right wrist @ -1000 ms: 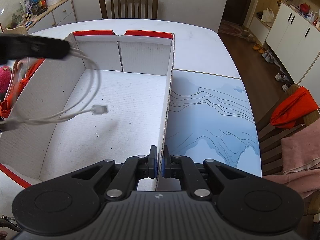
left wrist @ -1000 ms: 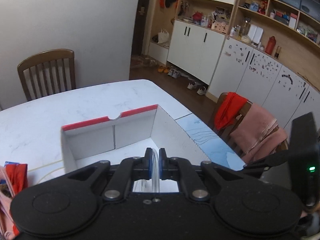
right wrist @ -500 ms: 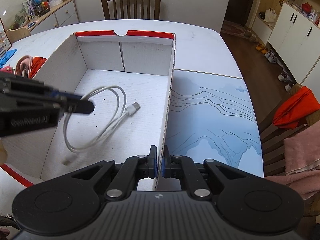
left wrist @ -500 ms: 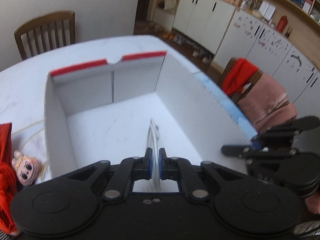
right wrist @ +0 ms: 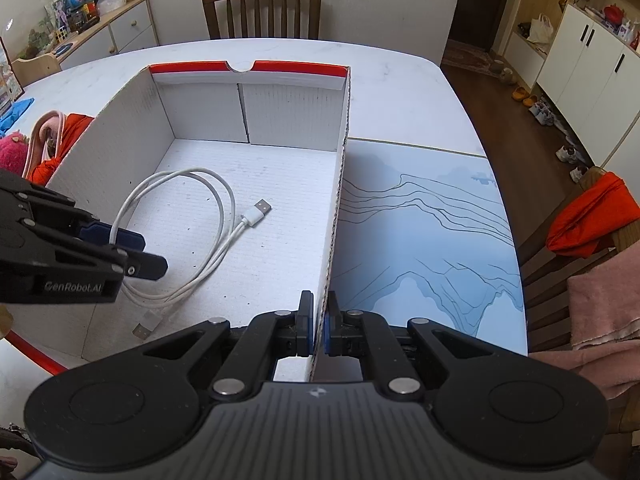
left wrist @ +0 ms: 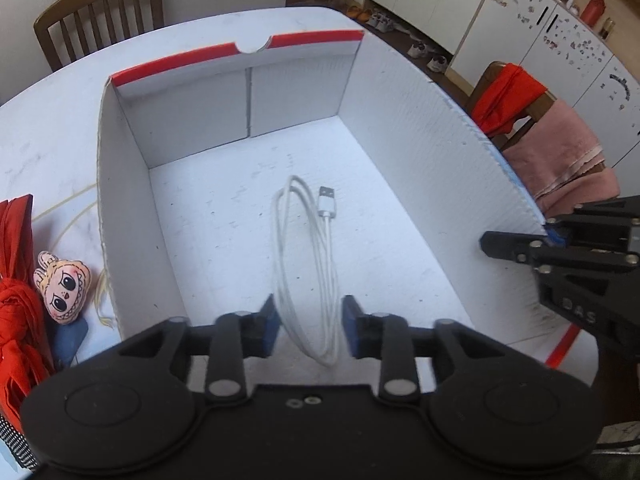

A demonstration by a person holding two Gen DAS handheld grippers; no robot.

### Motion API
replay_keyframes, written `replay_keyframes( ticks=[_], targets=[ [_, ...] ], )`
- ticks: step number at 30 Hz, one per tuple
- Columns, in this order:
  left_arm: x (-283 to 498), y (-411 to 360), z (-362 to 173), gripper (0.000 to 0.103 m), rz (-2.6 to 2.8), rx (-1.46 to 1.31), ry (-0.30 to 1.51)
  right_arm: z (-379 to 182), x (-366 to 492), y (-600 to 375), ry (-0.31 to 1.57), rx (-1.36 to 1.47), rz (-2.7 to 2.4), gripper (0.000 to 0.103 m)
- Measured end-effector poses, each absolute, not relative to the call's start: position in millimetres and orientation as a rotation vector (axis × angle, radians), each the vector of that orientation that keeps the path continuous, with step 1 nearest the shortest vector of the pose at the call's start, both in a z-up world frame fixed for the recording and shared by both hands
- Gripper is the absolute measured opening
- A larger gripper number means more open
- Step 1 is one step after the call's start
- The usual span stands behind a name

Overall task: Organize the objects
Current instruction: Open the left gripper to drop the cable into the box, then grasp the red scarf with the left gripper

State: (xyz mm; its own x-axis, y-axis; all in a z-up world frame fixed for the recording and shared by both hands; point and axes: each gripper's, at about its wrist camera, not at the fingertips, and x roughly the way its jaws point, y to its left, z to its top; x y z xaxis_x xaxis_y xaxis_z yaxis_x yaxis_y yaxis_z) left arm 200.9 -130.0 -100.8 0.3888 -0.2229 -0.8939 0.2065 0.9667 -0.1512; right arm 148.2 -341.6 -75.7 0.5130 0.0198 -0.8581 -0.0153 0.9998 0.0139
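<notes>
Cable (left wrist: 308,264) dropped into box (left wrist: 420,152) — left hand-held gripper (left wrist: 308,326) just opened; right hand-held gripper (right wrist: 318,326) pinches box wall.

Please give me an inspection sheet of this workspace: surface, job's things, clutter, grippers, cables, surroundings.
Surface: white marble-look table with a blue landscape mat beside the box.
Job's things: open white cardboard box with red rim; white USB cable lies looped on its floor.
Clutter: doll-face plush and red cloth outside the box's left wall.
Grippers: left gripper has just been opening, cable between its pads, untouched; right gripper shut on the box's right wall.
Cables: only the USB cable.
Surroundings: wooden chair, white cabinets, shoes on the floor.
</notes>
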Motion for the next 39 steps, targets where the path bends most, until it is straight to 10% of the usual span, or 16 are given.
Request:
replay_keyframes(
  ticks=[10, 39],
  targets=[
    [182, -129, -67, 0.087, -0.312, -0.075, 1.062, -76, 149, -342, 1.036, 0.009, 0.013, 0.004],
    [92, 48, -16, 0.102, 0.223, -0.226, 0.755, -76, 152, -333, 1.063, -0.038, -0.028, 0.004]
  ],
)
